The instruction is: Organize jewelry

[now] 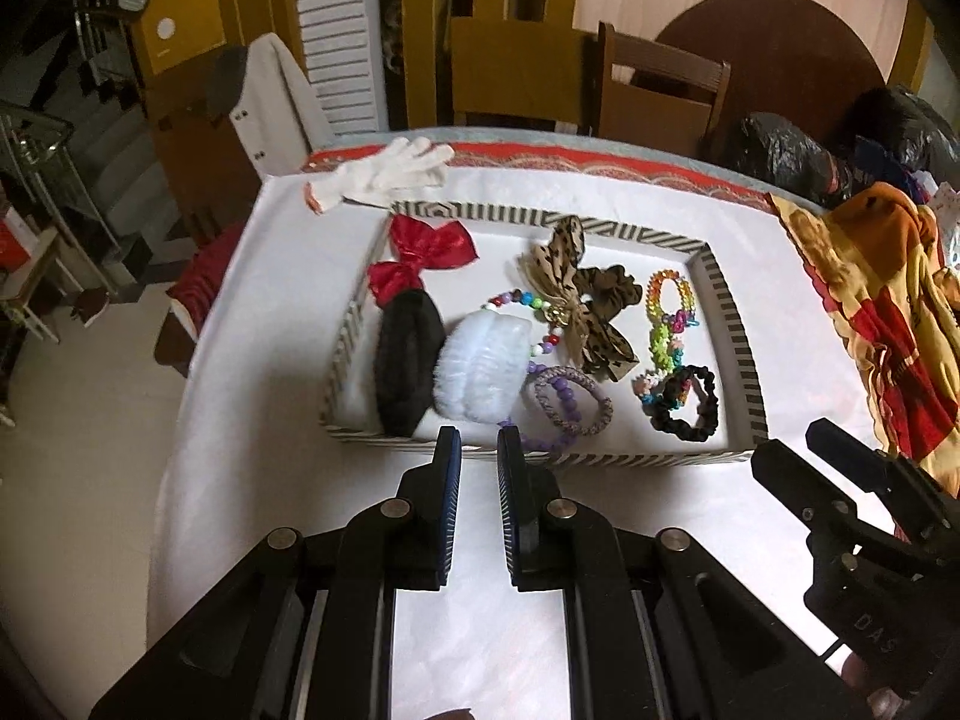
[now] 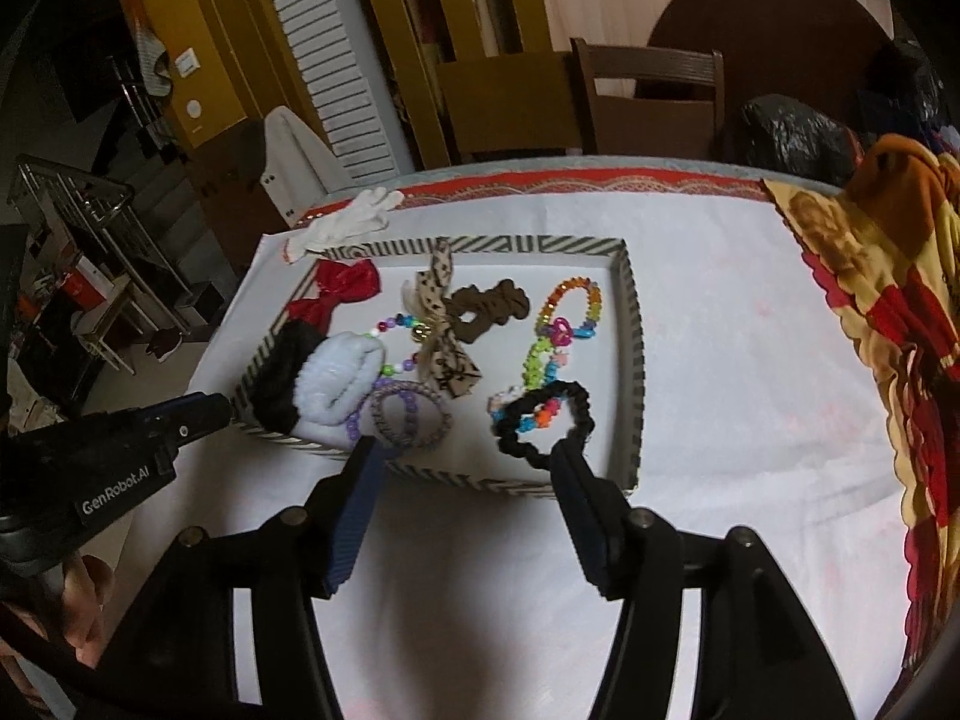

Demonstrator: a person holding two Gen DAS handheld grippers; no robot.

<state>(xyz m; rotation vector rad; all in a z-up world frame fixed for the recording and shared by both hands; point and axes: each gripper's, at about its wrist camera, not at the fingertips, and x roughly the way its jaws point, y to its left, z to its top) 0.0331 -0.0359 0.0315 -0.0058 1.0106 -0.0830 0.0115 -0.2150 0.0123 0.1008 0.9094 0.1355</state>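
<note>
The left gripper [image 1: 479,438] hangs over the white desk [image 1: 600,540] just short of the tray's near wall, its blue pads close together with only a narrow gap and nothing between them. The right gripper [image 2: 465,456] stands spread, also empty, its tips over the tray's near wall; one tip overlaps the edge of the black scrunchie [image 2: 543,420] in the right wrist view, though whether it touches cannot be told.

The striped tray [image 1: 729,324] sits in the middle of the desk and holds all the pieces. Along its left side lie a red bow [image 1: 429,255], a black puff [image 1: 408,360] and a white puff [image 1: 480,360], the two puffs touching. Near the front wall a grey hair tie [image 1: 573,399] lies over purple beads [image 1: 567,402]. A brown dotted bow [image 1: 585,300] lies in the centre over a string of coloured beads [image 1: 522,301]. To the right, a rainbow chain [image 1: 666,324] runs down to the black scrunchie.

A white glove [image 1: 384,171] lies on the desk against the tray's far left corner. A patterned orange cloth [image 1: 876,300] is heaped at the desk's right edge. Behind the desk stands a wooden chair [image 1: 660,90].
</note>
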